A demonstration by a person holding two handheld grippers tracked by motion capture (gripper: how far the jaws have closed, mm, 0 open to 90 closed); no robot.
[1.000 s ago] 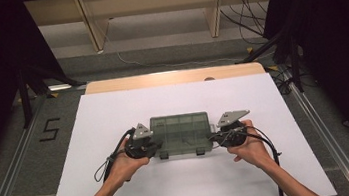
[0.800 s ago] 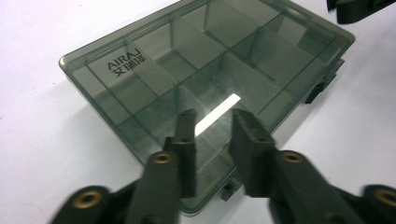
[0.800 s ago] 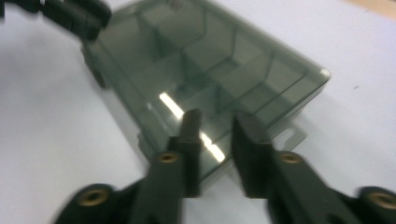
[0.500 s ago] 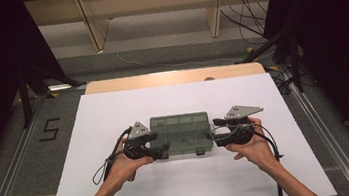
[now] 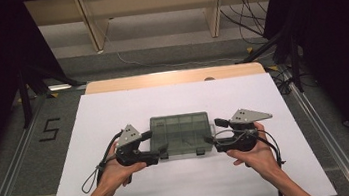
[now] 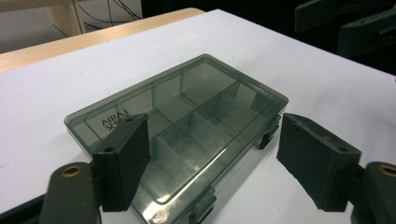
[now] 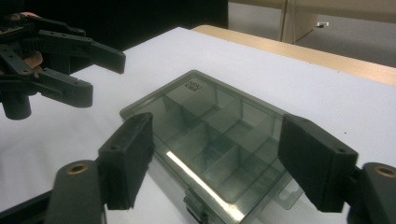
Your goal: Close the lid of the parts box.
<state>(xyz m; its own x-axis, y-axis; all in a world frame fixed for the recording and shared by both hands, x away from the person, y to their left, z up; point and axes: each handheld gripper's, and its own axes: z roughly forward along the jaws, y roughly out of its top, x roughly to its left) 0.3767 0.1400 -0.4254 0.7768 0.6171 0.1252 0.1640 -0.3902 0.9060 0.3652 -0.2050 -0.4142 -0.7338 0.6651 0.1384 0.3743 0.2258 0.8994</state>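
In the left gripper view, the box [image 6: 187,135] is cut off at the 6 o'clock edge; its near corner lies behind one pad [image 6: 123,161]. The lettering under "AIRAJ" is too small to read. In the right gripper view, the label [image 7: 191,85] is blurred and the box's near corner is cut off at 6 o'clock.

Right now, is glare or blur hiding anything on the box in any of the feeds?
Right gripper view: a bright streak of glare runs across the lid of the smoky compartment box near its close edge; dividers remain readable. Left gripper view: the lid is evenly lit, its printed label is legible, and the near corner is slightly soft. High view: the box is small and dim, the surroundings dark.
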